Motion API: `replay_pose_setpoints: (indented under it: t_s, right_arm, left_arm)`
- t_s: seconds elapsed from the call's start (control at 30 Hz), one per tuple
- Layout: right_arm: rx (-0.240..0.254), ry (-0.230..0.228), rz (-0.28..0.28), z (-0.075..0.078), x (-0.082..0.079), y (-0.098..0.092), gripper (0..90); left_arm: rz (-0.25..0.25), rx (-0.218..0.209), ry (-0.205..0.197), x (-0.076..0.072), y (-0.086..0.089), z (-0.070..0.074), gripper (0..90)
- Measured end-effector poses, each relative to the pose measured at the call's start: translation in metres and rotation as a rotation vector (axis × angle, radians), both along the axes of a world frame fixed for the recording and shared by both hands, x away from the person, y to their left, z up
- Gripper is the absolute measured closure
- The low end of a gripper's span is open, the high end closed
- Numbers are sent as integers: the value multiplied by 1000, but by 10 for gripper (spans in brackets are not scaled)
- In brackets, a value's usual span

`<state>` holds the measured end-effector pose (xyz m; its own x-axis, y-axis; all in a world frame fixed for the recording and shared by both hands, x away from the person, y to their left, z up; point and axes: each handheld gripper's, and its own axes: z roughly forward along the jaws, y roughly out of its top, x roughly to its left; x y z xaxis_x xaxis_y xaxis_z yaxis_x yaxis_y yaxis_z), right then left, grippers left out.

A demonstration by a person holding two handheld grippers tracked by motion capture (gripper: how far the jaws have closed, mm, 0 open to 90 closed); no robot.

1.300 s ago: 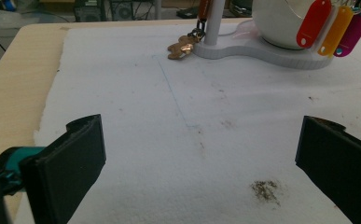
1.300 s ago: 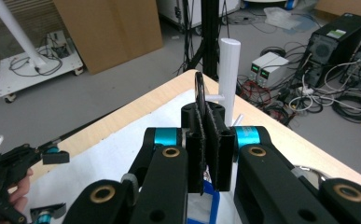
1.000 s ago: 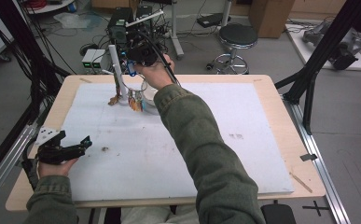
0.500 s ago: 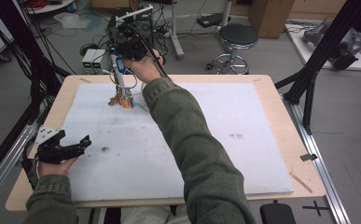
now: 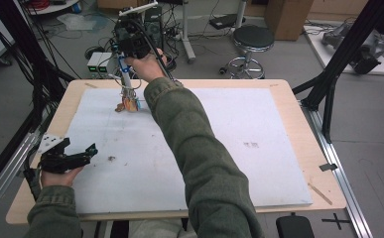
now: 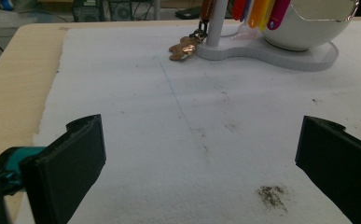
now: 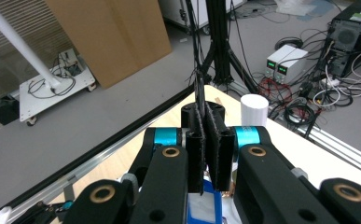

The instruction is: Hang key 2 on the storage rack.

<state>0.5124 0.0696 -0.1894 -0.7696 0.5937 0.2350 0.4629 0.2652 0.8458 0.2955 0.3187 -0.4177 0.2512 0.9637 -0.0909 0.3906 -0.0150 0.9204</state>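
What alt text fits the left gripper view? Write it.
Two black jaws of the left hand-held gripper stand wide apart over a white mat; beyond stands a white stand hung with coloured tags and a bronze keyring charm.

Black stool (image 5: 250, 38) and cardboard box (image 5: 284, 15) on the floor beyond the table (image 5: 298, 114).

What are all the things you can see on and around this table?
White mat: one, white, covers most of the wooden table.
Stand: one, white post and base, far left of mat, coloured tags hanging on it.
Brown charm: one, coppery, on a chain beside the stand's post.
Stool: one, black seat, on the floor behind the table.
Cardboard box: one, brown, on the floor at the back.
Left gripper: one, black, jaws open, near the mat's left edge.
Right gripper: one, black, jaws shut, raised above the stand.
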Motion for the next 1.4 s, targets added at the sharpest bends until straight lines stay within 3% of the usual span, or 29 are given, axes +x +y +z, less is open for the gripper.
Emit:
replay_pose_setpoints:
  t_s: [0.53,0.83,1.03,1.13,1.2,1.4]
  right_arm:
    - [3,2,-12,-10,26,8,870]
    - [-10,3,-1,-21,33,13,870]
    - [5,16,-12,-26,34,10,857]
    - [45,16,-47,-24,32,5,685]
    - [57,23,-53,-21,31,2,634]
    - [50,52,-90,-16,29,-9,391]
  left_arm:
    - [-5,9,6,2,0,0,20]
    - [2,6,0,1,1,0,20]
    - [-1,12,2,2,1,0,21]
    - [2,12,0,2,1,0,21]
    - [1,12,0,1,1,0,21]
    - [-1,16,0,1,0,0,21]
